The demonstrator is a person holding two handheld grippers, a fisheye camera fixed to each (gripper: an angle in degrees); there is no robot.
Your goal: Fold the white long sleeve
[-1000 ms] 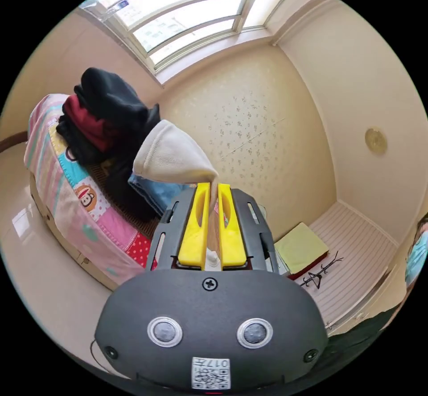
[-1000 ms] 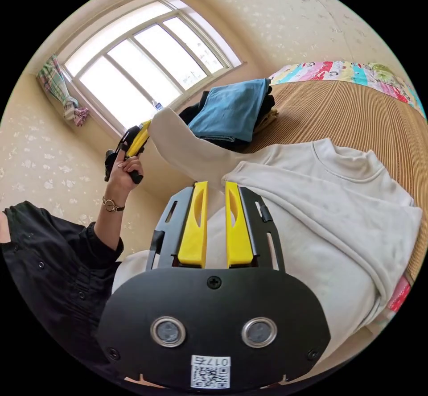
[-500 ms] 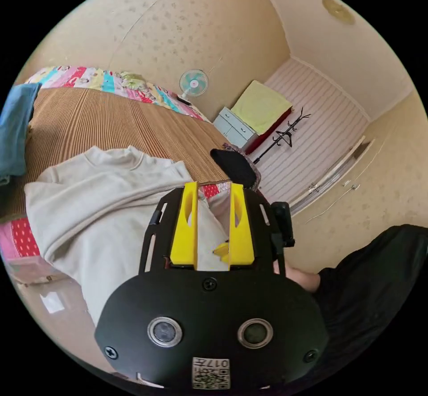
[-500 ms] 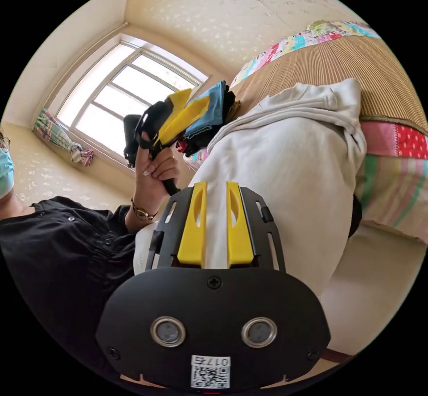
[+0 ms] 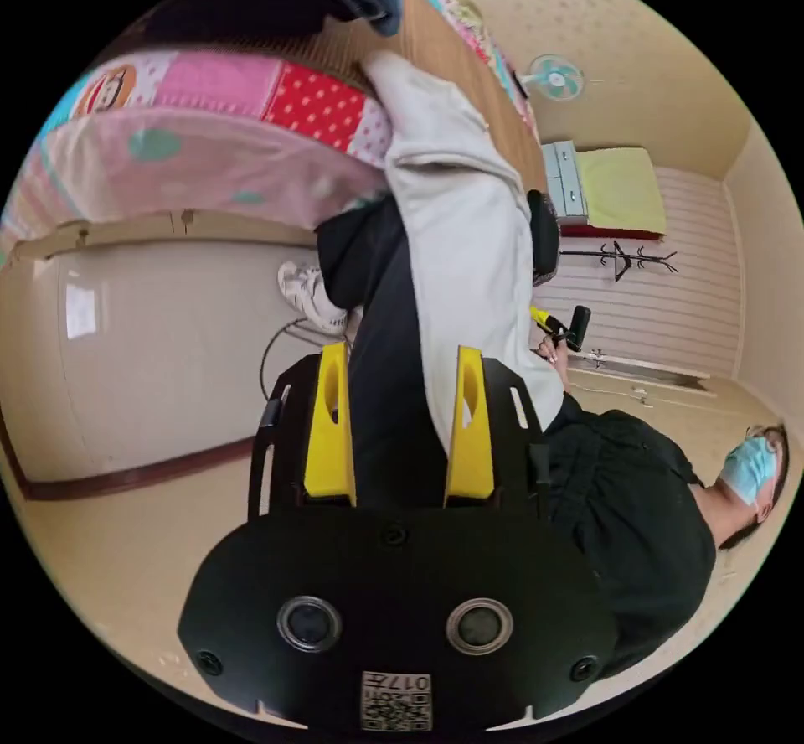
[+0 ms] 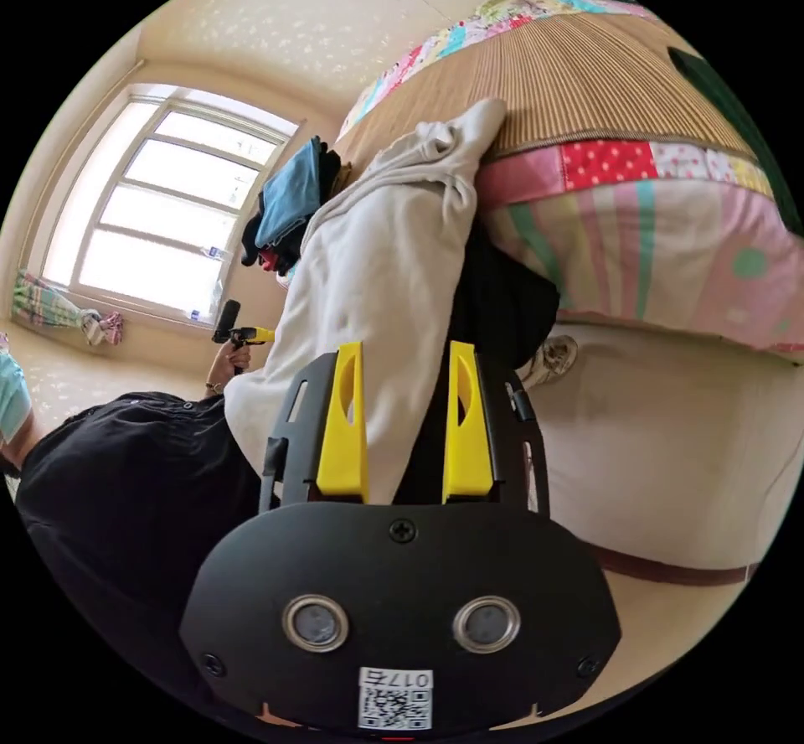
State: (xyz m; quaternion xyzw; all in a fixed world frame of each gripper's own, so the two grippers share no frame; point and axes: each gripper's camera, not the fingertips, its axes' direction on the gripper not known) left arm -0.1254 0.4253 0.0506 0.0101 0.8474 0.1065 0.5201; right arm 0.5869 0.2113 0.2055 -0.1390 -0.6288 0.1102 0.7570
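Left gripper view: one white long sleeve (image 5: 469, 241) off one bed (image 5: 209, 149), both grippers' fingers (image 5: 331, 426) wide.

The white long sleeve (image 6: 368, 275) hides its lower hem behind the right gripper (image 6: 404, 409) — sleeves indistinguishable.

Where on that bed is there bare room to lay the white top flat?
The ribbed mat is bare between the white top draped over the bed edge and the patchwork quilt border. It is crowded by the window, where the clothes pile sits.
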